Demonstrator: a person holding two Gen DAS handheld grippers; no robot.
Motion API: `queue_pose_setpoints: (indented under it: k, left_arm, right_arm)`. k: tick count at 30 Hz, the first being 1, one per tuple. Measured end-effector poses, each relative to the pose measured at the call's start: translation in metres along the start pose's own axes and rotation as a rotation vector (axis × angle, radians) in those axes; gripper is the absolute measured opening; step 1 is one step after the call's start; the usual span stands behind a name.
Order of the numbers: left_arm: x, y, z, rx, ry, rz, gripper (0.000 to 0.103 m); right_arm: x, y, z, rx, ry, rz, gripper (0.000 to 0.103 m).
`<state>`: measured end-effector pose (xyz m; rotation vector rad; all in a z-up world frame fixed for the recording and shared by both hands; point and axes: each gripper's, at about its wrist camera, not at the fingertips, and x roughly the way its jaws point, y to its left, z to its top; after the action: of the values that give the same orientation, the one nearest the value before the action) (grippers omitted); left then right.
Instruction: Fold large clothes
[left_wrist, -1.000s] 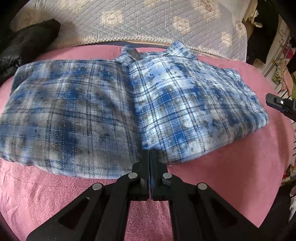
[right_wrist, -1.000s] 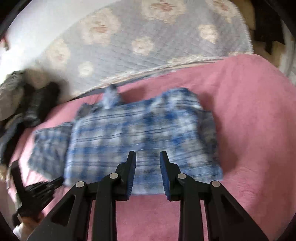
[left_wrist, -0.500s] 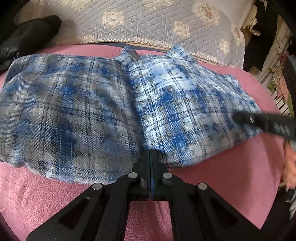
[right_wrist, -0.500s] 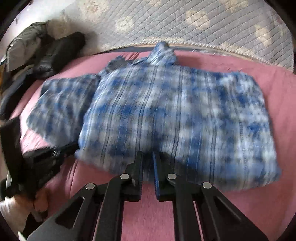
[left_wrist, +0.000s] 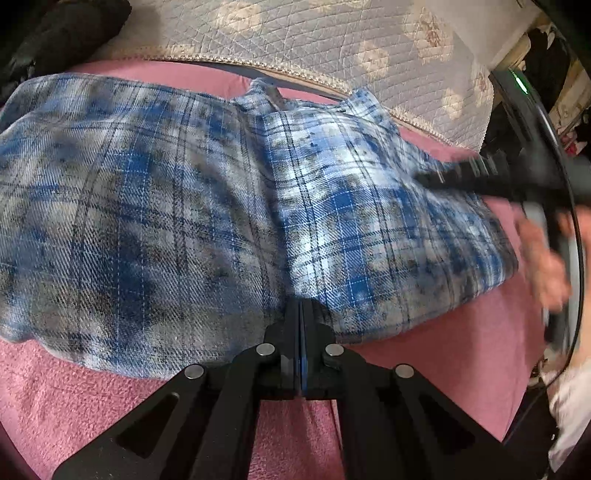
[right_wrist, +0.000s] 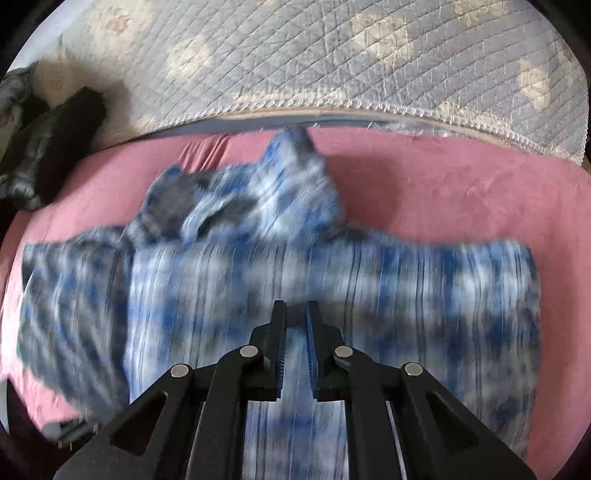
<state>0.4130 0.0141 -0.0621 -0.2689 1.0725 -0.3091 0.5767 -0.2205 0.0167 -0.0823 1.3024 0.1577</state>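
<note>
The left gripper (left_wrist: 299, 310) points steeply down at the near hem of a blue plaid flannel shirt (left_wrist: 207, 206), its black jaws pressed fully together with the tips at the cloth's edge; whether any fabric is caught between them I cannot tell. The right gripper (right_wrist: 295, 314) also tips steeply down over the shirt (right_wrist: 406, 295), its jaws drawn close with a narrow slit between the blue ribbed pads; cloth lies under and past them, but the blur hides whether they pinch it. In the left wrist view that gripper (left_wrist: 480, 173) shows as a dark streak to the right of the left claw, above the shirt's right part, with the person's hand (left_wrist: 546, 258) blurred behind it.

The shirt is soft, brushed, woven in blue, white and grey checks, spread flat and partly folded, its collar (right_wrist: 295, 147) on the far side from both claws. It rests on a fuzzy pink blanket (left_wrist: 443, 362). Beyond the collar lies a pale quilted bedspread (right_wrist: 332, 55) stitched in diamonds with a scalloped trim. A shiny black garment (right_wrist: 55, 140) sits far left of the right claw
</note>
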Motion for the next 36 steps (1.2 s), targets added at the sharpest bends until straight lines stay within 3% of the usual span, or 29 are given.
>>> queue_pose_setpoints:
  k: [4,6,7,9,13,15,17,18,20,21,23,25,27,28,30,32,36]
  left_arm:
    - [0.000,-0.006,-0.002,0.024,-0.014,0.019,0.000]
    - [0.001,-0.009,-0.003,0.041,-0.023,0.035,0.000]
    - [0.002,-0.010,-0.002,0.050,-0.026,0.044,0.000]
    - [0.003,-0.014,-0.003,0.070,-0.034,0.063,0.000]
    - [0.001,-0.017,-0.006,0.108,-0.050,0.095,0.000]
    - [0.000,-0.019,-0.008,0.122,-0.056,0.109,0.000]
    - [0.000,-0.020,-0.009,0.131,-0.060,0.119,0.000]
    - [0.000,-0.020,-0.009,0.132,-0.063,0.121,0.000]
    - [-0.001,-0.019,-0.010,0.131,-0.066,0.119,0.000]
    - [-0.001,-0.020,-0.010,0.132,-0.067,0.120,0.000]
    - [0.000,-0.021,-0.011,0.145,-0.070,0.133,0.000]
    - [0.000,-0.024,-0.011,0.159,-0.072,0.153,0.000]
    - [0.000,-0.026,-0.011,0.167,-0.060,0.160,0.000]
    - [-0.004,-0.026,-0.008,0.179,-0.050,0.152,0.002]
    - [-0.022,-0.028,-0.005,0.222,-0.091,0.130,0.027]
    - [-0.047,-0.030,-0.001,0.257,-0.181,0.166,0.041]
    - [-0.093,-0.018,0.015,0.195,-0.301,0.169,0.043]
  right_arm:
    - [-0.027,0.003,-0.056,-0.090,-0.028,-0.077,0.011]
    - [-0.034,-0.001,-0.082,-0.106,0.005,-0.034,0.011]
    - [-0.041,-0.004,-0.093,-0.098,-0.073,0.035,0.011]
    - [-0.047,-0.011,-0.109,-0.102,-0.094,0.027,0.011]
    - [-0.048,-0.042,-0.129,0.025,-0.065,0.157,0.012]
    - [-0.056,-0.063,-0.145,0.115,-0.157,0.185,0.012]
    - [-0.071,-0.083,-0.161,0.212,-0.303,0.112,0.013]
    - [-0.079,-0.089,-0.165,0.242,-0.353,0.052,0.018]
    - [-0.088,-0.099,-0.169,0.283,-0.391,0.004,0.069]
    - [-0.087,-0.107,-0.170,0.326,-0.391,0.007,0.076]
    - [-0.076,-0.131,-0.172,0.452,-0.359,0.070,0.076]
    - [-0.055,-0.161,-0.175,0.605,-0.321,0.237,0.076]
    - [-0.036,-0.180,-0.178,0.696,-0.301,0.317,0.076]
    - [-0.028,-0.187,-0.180,0.740,-0.281,0.284,0.075]
    - [-0.025,-0.192,-0.186,0.791,-0.307,0.283,0.066]
    - [-0.025,-0.194,-0.191,0.836,-0.324,0.319,0.067]
    - [-0.021,-0.186,-0.189,0.847,-0.367,0.278,0.067]
